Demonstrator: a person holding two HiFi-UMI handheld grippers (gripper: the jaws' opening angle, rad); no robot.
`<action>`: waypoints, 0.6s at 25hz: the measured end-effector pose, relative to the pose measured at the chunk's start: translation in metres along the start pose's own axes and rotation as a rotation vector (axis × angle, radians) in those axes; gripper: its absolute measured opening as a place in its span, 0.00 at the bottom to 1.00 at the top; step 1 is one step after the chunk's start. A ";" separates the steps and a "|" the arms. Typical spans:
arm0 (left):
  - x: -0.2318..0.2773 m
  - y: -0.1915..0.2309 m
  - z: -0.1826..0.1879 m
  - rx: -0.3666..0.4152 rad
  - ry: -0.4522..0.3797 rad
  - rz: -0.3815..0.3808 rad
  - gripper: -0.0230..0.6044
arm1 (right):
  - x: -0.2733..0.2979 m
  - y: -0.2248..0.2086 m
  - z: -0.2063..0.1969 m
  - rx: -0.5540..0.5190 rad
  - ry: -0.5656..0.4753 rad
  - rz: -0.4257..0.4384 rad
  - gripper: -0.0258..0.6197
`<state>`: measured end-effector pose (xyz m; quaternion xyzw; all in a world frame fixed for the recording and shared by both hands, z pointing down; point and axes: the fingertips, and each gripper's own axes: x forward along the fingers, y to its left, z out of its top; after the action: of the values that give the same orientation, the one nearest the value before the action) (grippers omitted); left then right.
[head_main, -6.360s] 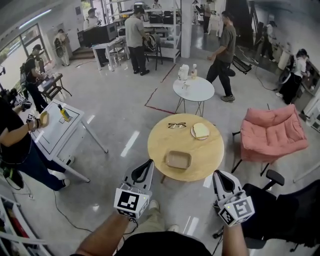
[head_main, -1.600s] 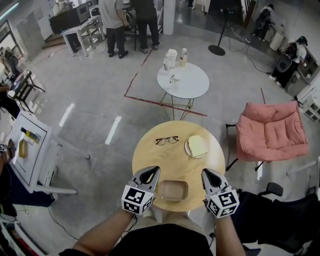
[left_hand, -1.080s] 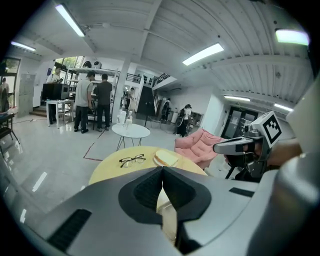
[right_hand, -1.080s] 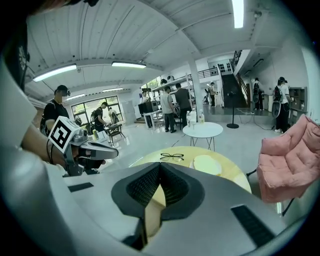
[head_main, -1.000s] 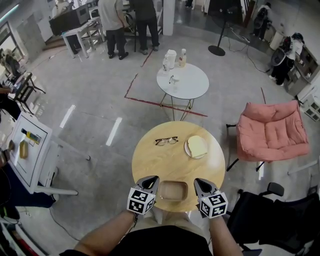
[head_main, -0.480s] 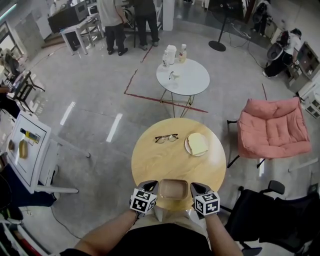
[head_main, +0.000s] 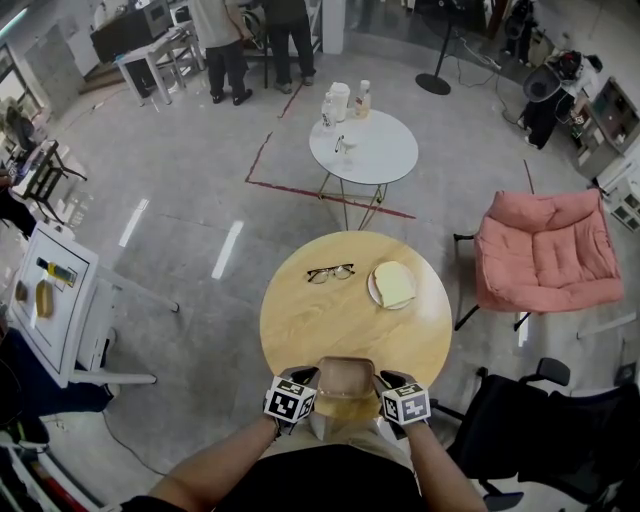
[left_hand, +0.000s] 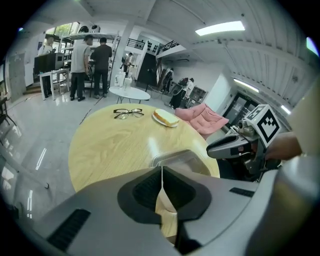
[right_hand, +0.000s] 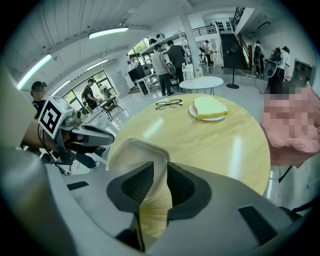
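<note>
A clear, empty plastic container (head_main: 345, 376) sits at the near edge of a round wooden table (head_main: 320, 320). My left gripper (head_main: 303, 374) is shut, its tips at the container's left near corner (left_hand: 172, 161); no rim shows between the jaws. My right gripper (head_main: 386, 379) is at the container's right side. In the right gripper view the container's wall (right_hand: 142, 152) runs into the narrow gap of the right gripper (right_hand: 161, 162), which is shut on it. Each gripper shows in the other's view: right gripper (left_hand: 212, 148), left gripper (right_hand: 111, 139).
Further back on the table lie a pair of glasses (head_main: 330, 272) and a plate with a slice of bread (head_main: 393, 284). Beyond stands a white round table (head_main: 385, 160). A pink armchair (head_main: 545, 250) is at the right, a black chair (head_main: 540, 420) nearer, a slanted white table (head_main: 50, 300) at the left.
Both grippers have moved down and inward to the container's two sides. The right jaws, shut on nothing a second ago, now have the container's wall between them.
</note>
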<state>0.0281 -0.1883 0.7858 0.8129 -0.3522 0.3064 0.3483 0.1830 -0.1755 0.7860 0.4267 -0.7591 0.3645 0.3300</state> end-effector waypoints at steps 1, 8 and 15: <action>0.003 0.000 -0.003 -0.008 0.011 -0.001 0.07 | 0.003 -0.002 -0.004 0.003 0.014 -0.003 0.19; 0.016 0.001 -0.024 -0.042 0.076 -0.006 0.20 | 0.016 -0.013 -0.025 0.049 0.082 -0.004 0.18; 0.018 0.004 -0.027 -0.077 0.085 -0.008 0.23 | 0.019 -0.009 -0.021 0.075 0.096 0.034 0.17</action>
<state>0.0288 -0.1758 0.8159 0.7865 -0.3455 0.3256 0.3951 0.1866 -0.1687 0.8150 0.4080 -0.7354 0.4180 0.3436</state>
